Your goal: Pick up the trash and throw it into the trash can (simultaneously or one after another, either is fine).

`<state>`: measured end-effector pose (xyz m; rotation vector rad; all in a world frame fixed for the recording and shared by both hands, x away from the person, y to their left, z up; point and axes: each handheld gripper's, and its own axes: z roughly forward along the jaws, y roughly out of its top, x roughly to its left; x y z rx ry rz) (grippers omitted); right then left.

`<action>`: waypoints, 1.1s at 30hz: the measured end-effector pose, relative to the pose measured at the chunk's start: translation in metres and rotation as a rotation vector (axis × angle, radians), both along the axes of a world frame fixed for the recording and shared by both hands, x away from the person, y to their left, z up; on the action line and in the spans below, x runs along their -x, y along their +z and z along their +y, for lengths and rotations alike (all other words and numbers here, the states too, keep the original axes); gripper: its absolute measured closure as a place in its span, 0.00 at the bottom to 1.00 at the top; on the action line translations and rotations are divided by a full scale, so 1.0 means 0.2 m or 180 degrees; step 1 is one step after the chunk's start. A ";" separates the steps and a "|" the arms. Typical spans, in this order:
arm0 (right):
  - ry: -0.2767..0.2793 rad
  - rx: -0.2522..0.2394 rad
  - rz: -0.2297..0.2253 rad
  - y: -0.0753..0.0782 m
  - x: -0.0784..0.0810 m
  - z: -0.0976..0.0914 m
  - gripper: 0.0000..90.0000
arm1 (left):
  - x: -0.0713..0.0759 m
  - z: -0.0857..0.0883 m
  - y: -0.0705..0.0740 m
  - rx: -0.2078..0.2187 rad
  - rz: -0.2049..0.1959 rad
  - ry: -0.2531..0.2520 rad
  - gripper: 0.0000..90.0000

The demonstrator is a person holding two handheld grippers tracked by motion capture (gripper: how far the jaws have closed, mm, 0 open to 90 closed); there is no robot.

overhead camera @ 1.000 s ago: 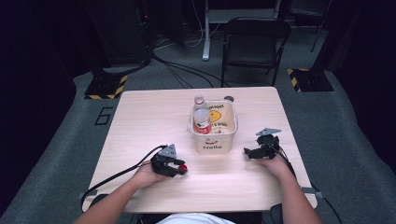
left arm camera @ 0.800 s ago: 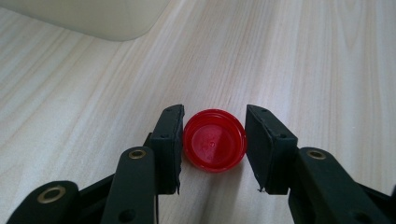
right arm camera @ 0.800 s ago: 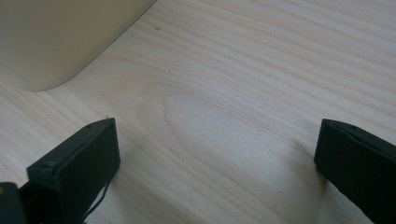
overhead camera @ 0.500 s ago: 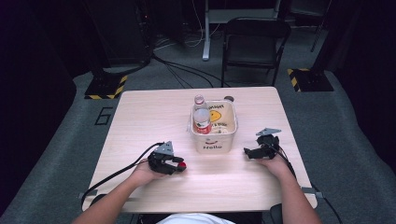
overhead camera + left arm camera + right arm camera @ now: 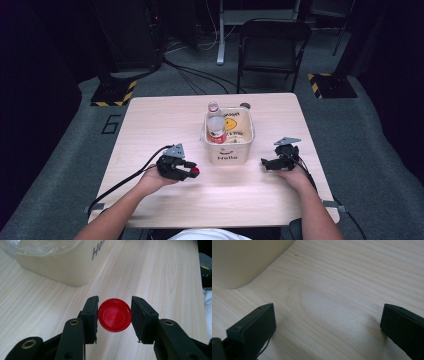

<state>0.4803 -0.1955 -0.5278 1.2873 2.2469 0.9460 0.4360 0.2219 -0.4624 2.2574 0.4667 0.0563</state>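
Pinching a small round red plastic bottle cap (image 5: pixel 115 318) between its two black jaws, the left gripper (image 5: pixel 114 319) has the cap squarely by its sides, one pad against each edge, flat top facing the camera. In the high view the cap (image 5: pixel 195 170) shows as a red dot at the tip of the left gripper (image 5: pixel 186 170), held above the pale wooden table (image 5: pixel 165 120).

Just ahead of that gripper and a little to one side sits the cream square plastic bin (image 5: pixel 228 150) with "Hello" printed on its front (the same lettering cuts across the top of the left gripper view, on the bin's wall (image 5: pixel 70 267)). Inside the bin stands a clear plastic bottle with a red label (image 5: pixel 216 131), and a second clear bottle (image 5: pixel 213 107) rises at its far corner.

Over on the other side of the bin, the right gripper (image 5: pixel 268 163) rests low by the tabletop, jaws spread wide with bare wood between them; the bin's rounded corner (image 5: pixel 242 262) lies just beyond its left-hand jaw.
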 end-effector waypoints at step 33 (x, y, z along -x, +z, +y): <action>0.0000 0.0001 0.0001 0.00 0.00 0.00 0.00 | -0.05 -0.14 0.32 0.0073 -0.0192 0.0010 0.65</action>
